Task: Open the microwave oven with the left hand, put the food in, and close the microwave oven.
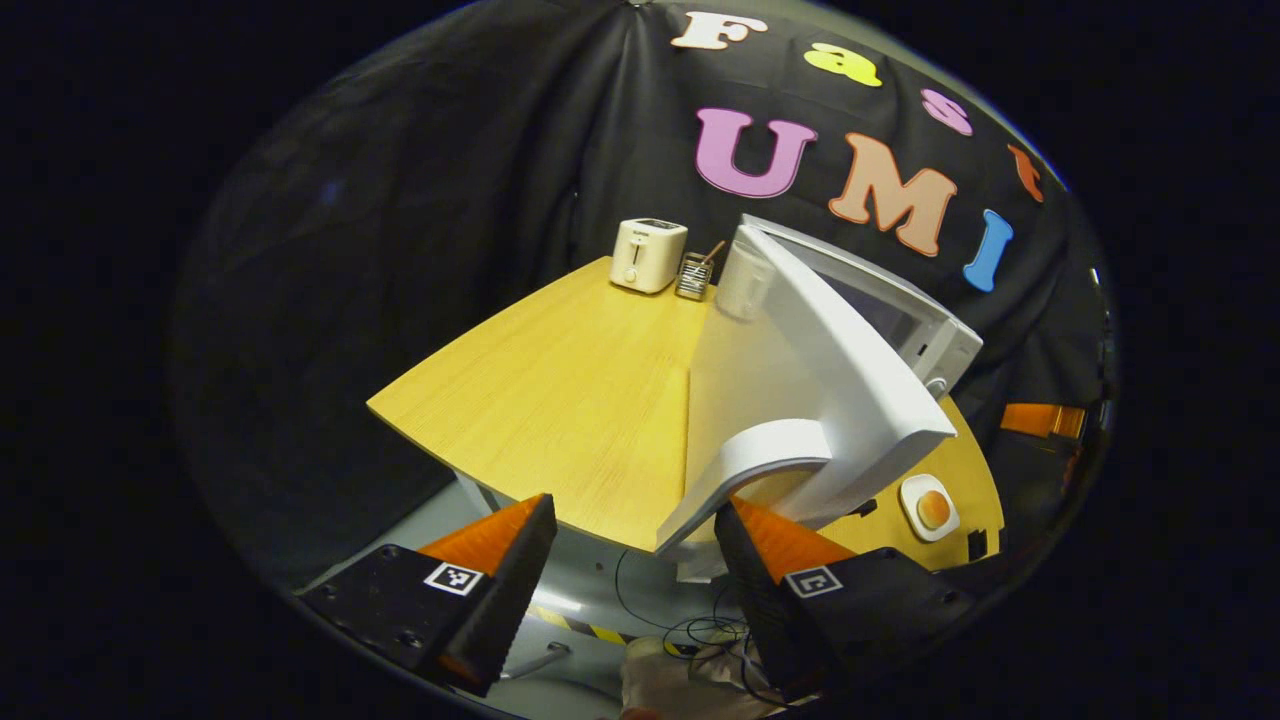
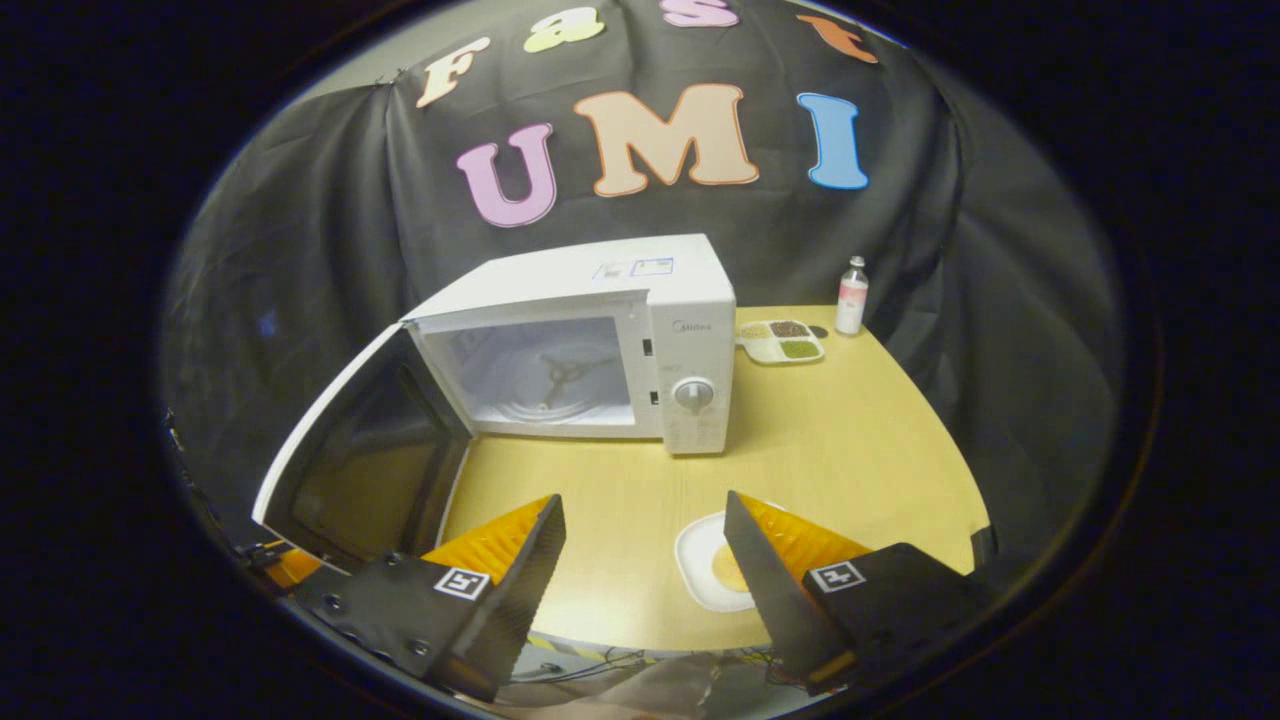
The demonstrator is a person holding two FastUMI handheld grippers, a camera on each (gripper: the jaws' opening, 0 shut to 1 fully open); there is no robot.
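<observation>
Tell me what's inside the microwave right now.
Inside the microwave, a bare turntable with its hub; no food. The door hides the cavity's left wall.

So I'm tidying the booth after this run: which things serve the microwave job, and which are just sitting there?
Job: white microwave oven, its open door, white plate with food.
Idle: cream toaster, metal mesh holder, divided snack tray, small bottle.
</observation>
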